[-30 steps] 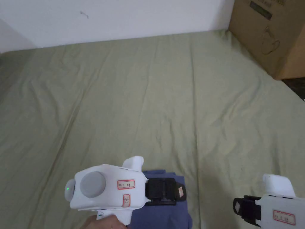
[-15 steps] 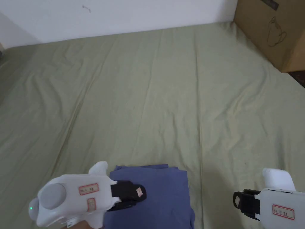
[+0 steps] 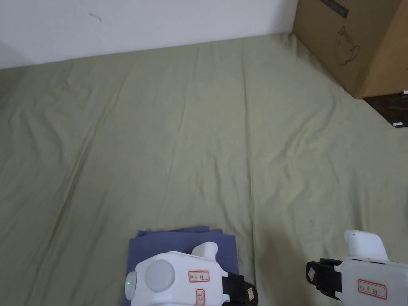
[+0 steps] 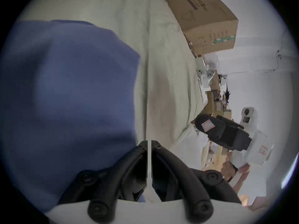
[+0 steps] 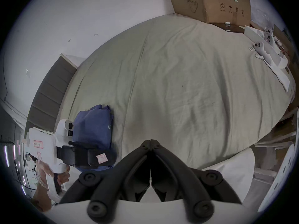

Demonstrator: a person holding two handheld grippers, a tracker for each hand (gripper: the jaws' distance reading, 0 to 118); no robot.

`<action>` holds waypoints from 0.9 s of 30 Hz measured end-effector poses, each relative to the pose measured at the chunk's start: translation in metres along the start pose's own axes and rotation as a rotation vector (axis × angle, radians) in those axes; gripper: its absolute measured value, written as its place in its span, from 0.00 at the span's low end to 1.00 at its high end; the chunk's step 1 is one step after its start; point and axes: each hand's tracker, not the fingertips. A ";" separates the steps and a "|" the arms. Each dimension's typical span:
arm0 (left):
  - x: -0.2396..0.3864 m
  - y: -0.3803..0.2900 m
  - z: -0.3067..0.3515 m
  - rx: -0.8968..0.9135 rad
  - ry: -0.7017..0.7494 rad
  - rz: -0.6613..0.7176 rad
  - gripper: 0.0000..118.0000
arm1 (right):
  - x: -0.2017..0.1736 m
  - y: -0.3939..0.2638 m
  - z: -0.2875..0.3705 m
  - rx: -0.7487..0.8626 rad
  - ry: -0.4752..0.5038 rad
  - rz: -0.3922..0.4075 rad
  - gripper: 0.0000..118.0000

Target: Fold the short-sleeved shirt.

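shirt folded into compact blue stack at near edge of bed | left gripper clenched, empty, over stack | right gripper clenched, empty, well apart | step: final tidy, judged nearly done | press flat lightly, avoid dragging layers

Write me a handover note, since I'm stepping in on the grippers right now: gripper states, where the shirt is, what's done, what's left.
Left gripper: jaws closed, empty, held over the near right part of the shirt.
Right gripper: shut, empty, off to the right over the green sheet, apart from the shirt.
Shirt: blue, lying on the sheet as a compact rectangle at the near edge.
Done: the folding looks complete.
Left: probably just a check of the edges and pulling both grippers away.
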 end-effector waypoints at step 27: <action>-0.152 -0.067 0.206 0.450 -0.079 0.322 0.04 | -0.136 0.020 -0.125 -0.265 0.200 0.322 0.00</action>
